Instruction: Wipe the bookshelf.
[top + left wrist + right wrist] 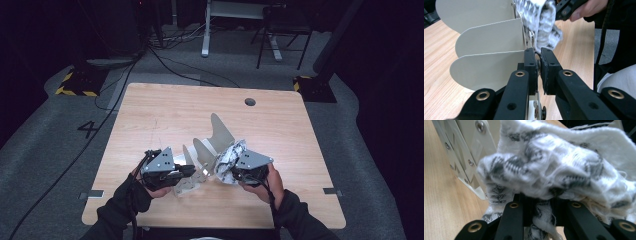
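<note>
White cloth (229,159) clamped in right tool (235,173).

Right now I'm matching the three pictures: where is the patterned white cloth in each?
High view: the cloth sits right of centre, at the right gripper.
Left gripper view: top middle, beyond the jaws.
Right gripper view: centre, bunched over the jaws.
Shared landmark: the beige rack beside it.

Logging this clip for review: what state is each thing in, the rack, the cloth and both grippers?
Metal rack: standing on the table, rounded plates fanned out, gripped at its frame.
White patterned cloth: bunched up, pressed against the rack.
Left gripper: shut on the rack's thin edge.
Right gripper: shut on the cloth.
</note>
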The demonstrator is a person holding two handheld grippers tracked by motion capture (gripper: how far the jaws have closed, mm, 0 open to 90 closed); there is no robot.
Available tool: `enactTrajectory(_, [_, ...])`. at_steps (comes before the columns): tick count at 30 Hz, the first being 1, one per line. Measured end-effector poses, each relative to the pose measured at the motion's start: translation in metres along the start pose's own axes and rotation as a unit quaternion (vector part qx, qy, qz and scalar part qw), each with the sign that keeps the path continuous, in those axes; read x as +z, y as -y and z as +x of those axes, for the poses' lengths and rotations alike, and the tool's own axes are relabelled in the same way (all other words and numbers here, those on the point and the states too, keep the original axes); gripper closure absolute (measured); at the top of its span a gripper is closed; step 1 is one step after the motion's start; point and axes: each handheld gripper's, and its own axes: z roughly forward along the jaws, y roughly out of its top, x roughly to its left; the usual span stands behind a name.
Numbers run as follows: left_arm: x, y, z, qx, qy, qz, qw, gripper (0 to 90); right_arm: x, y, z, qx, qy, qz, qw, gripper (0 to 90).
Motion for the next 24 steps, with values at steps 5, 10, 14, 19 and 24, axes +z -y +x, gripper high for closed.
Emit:
enactTrajectory(5, [0.001,0.000,0.000,0.004,-0.001,0.000,1.0000,84.1,0.012,0.009,0.003,-0.004,-0.022,0.031,0.9993,76.0])
enactTrajectory(10, [0.001,0.000,0.000,0.003,-0.002,0.000,1.0000,84.1,0.038,0.027,0.008,-0.019,-0.046,0.090,0.9947,75.5])
enactTrajectory(14, [0.001,0.000,-0.001,0.004,-0.003,0.001,1.0000,84.0,0.049,0.037,0.007,-0.015,-0.050,0.110,0.9926,75.4])
enactTrajectory(19, [0.001,-0.001,-0.001,0.003,-0.005,0.001,1.0000,84.1,0.048,0.038,0.009,-0.022,-0.049,0.111,0.9924,75.5])
enactTrajectory(24, [0.002,-0.001,-0.001,0.004,-0.006,0.000,1.0000,84.0,0.016,0.009,0.007,-0.031,-0.039,0.029,0.9984,75.7])
